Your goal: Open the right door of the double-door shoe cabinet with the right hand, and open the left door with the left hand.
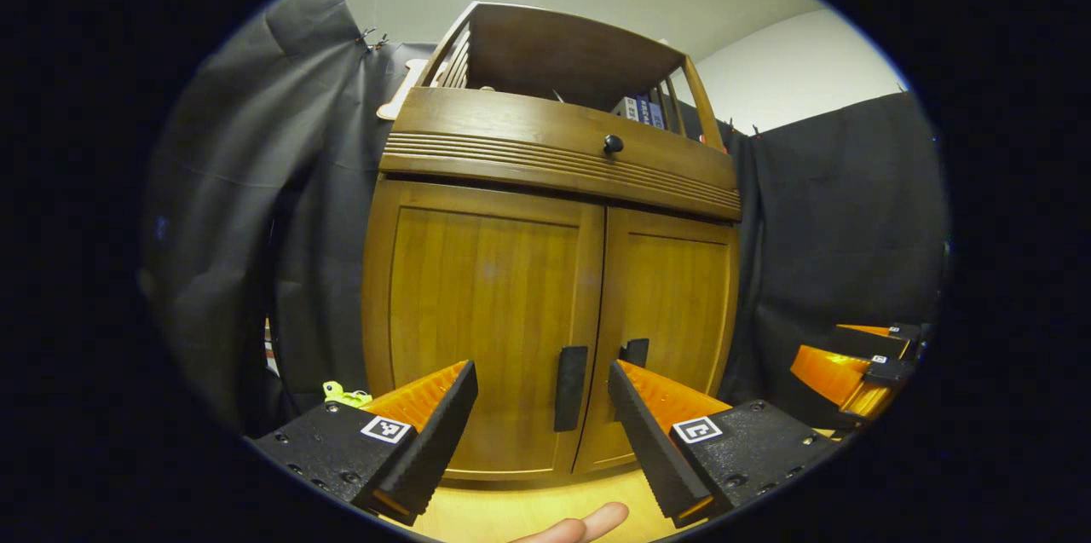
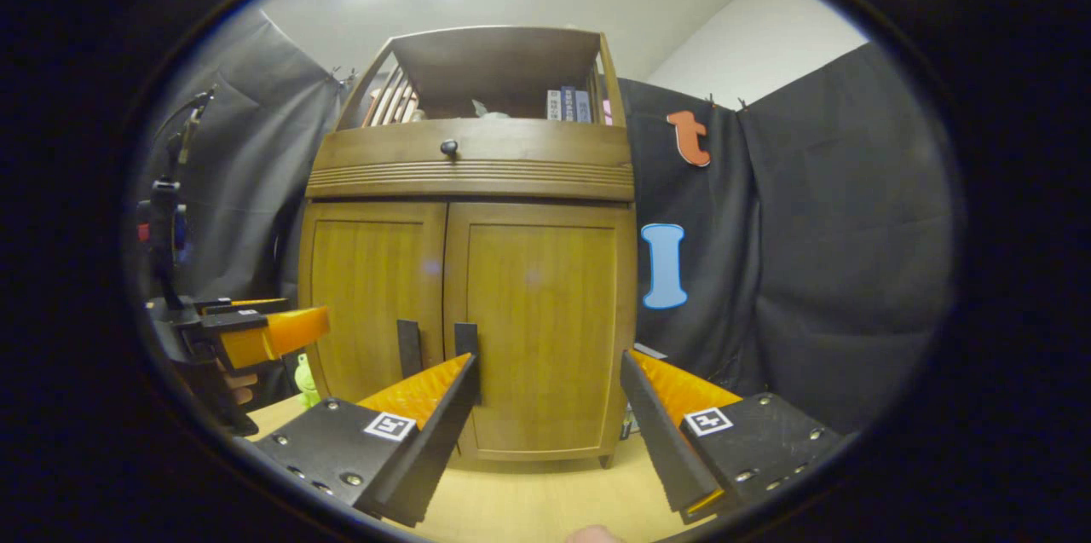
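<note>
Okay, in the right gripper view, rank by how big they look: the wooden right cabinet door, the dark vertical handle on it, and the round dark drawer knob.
1. Wooden right cabinet door, by far the largest.
2. Dark vertical handle on that door, partly hidden behind a finger.
3. Round dark drawer knob, smallest.

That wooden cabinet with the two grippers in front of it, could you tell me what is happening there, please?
A person holds a gripper in each hand before the shoe cabinet. Both doors are closed. The left gripper is open, facing the left door's handle; the right gripper is open, in front of the right door. Neither touches a handle yet.
</note>
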A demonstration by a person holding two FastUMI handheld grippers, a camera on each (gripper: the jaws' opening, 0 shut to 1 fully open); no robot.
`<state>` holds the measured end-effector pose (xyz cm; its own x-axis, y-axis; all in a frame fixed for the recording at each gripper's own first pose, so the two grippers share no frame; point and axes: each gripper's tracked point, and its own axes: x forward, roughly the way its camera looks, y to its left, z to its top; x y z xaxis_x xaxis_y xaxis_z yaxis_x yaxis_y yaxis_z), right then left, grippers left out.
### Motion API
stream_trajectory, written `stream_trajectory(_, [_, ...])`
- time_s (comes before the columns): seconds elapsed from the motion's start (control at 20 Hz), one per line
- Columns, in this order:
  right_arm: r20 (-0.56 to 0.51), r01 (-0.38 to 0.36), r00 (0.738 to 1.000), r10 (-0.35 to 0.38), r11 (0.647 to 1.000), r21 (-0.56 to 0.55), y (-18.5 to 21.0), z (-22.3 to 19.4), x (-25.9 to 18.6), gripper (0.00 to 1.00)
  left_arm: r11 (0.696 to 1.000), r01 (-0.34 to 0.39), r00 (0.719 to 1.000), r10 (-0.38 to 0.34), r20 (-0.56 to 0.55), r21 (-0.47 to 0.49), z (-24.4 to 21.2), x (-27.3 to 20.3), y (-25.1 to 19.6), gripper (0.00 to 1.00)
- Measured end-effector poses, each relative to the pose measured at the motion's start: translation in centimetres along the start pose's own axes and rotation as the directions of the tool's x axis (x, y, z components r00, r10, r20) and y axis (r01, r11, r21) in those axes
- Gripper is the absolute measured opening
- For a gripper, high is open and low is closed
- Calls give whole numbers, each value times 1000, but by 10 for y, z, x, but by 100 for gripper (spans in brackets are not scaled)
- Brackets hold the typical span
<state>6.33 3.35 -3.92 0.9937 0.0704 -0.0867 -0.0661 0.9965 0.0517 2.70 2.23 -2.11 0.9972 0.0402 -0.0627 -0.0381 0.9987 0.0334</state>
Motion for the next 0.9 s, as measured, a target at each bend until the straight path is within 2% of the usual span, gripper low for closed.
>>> stream_trajectory(0.05, [-8,-4,1000,4,1000,7,2,-2,10,99,1000,-14,1000,14,12,-1,3,2,5,96])
stream_trajectory(0.15, [-28,-11,1000,11,1000,22,6,-8,30,100,999,-42,999,42,23,9,4,5,15,92])
stream_trajectory(0.25, [-43,-33,998,34,999,33,14,-13,51,99,999,-32,999,31,22,38,2,10,16,96])
stream_trajectory(0.4, [-58,-46,997,46,999,4,22,-20,82,96,999,-28,1000,28,5,41,-4,18,21,92])
stream_trajectory(0.45, [-63,-49,997,49,999,-1,24,-22,93,99,998,-34,999,34,0,47,-5,19,24,92])
stream_trajectory(0.5, [-67,-56,996,56,998,1,27,-26,103,96,998,-38,999,38,-1,49,-5,20,26,92])
stream_trajectory(0.55, [-73,-65,995,65,998,6,31,-30,114,99,998,-40,999,40,0,46,-6,22,28,96])
stream_trajectory(0.65, [-90,-72,993,73,997,15,35,-41,133,99,998,-57,998,57,-2,35,-6,23,38,92])
stream_trajectory(0.8, [-134,-83,987,93,993,82,45,-64,151,99,995,-103,995,103,-2,6,-4,25,56,92])
stream_trajectory(0.85, [-138,-109,983,124,988,114,55,-68,154,96,994,-109,994,109,-4,-7,-4,27,59,96])
stream_trajectory(0.9, [-137,-138,978,157,981,139,67,-70,157,99,995,-104,995,104,-9,-13,-5,28,58,92])
